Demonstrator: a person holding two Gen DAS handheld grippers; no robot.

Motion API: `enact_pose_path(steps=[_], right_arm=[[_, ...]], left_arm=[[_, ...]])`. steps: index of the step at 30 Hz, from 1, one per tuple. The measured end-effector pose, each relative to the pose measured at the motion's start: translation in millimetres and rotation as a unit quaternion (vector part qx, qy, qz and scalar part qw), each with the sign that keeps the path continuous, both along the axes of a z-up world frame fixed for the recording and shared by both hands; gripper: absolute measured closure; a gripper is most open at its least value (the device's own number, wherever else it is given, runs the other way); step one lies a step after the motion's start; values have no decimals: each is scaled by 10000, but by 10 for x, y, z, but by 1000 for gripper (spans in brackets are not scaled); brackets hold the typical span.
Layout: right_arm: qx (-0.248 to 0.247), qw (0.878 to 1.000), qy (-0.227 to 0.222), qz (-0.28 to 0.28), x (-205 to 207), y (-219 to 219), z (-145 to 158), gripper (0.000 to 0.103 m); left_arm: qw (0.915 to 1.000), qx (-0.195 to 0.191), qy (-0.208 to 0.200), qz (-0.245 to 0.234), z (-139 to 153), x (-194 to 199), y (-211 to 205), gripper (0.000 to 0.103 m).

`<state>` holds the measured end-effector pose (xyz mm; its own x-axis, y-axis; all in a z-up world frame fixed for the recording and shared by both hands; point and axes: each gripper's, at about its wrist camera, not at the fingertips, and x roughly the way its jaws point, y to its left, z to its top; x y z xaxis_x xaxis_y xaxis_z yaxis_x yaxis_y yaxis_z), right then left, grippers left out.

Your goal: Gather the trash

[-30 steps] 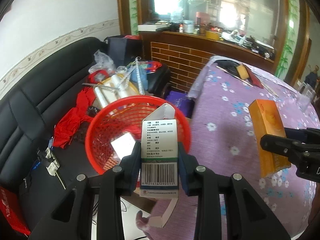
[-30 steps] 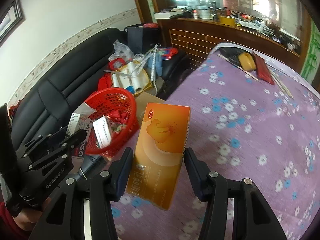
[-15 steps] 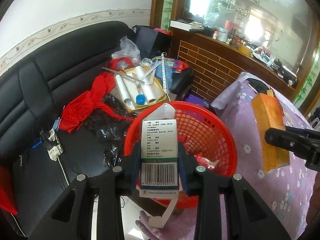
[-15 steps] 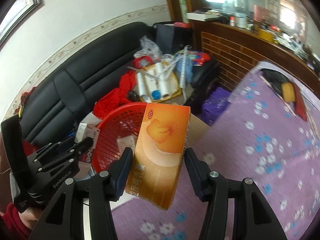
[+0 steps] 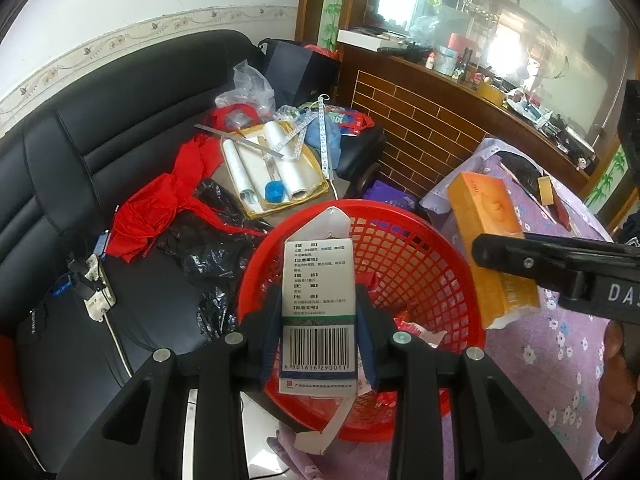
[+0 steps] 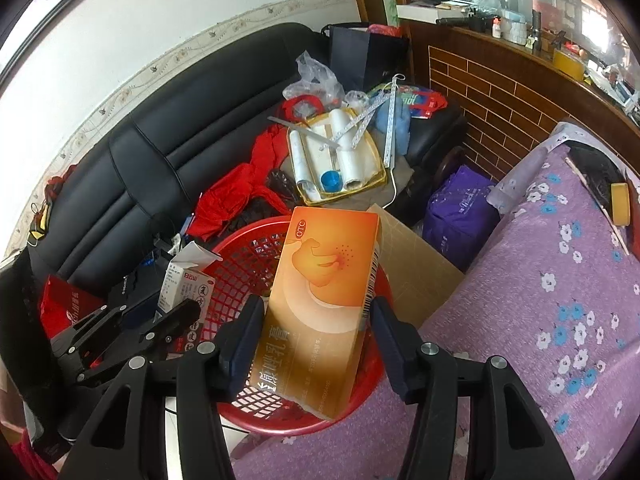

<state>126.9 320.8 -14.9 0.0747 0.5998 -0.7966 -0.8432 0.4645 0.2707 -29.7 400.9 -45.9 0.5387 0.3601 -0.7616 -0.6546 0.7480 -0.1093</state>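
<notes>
Left hand-held gripper [image 5: 318, 334] is clenching a white medicine box [image 5: 318, 300], right hand-held gripper [image 6: 318, 342] an orange box [image 6: 320, 308], both hovering over the red basket [image 5: 432, 248] at frame centre, ready for dropping.

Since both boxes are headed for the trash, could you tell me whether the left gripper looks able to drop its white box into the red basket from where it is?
Probably yes: the left gripper holds the white box over the red basket, whose mouth lies open below it.
</notes>
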Motion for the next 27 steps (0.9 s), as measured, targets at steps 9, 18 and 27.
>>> enact_pose_path(steps=[9, 18, 27], right_arm=[[54, 9998, 214, 34, 117, 61, -110, 39], [190, 9993, 118, -293, 99, -271, 55, 37], [-268, 9915, -1215, -388, -439, -886, 196, 23]], left_arm=[[9999, 61, -115, 12, -14, 30, -15, 35], [9985, 420, -327, 153, 149, -73, -204, 14], [9918, 1200, -274, 340, 424, -298, -649, 7]])
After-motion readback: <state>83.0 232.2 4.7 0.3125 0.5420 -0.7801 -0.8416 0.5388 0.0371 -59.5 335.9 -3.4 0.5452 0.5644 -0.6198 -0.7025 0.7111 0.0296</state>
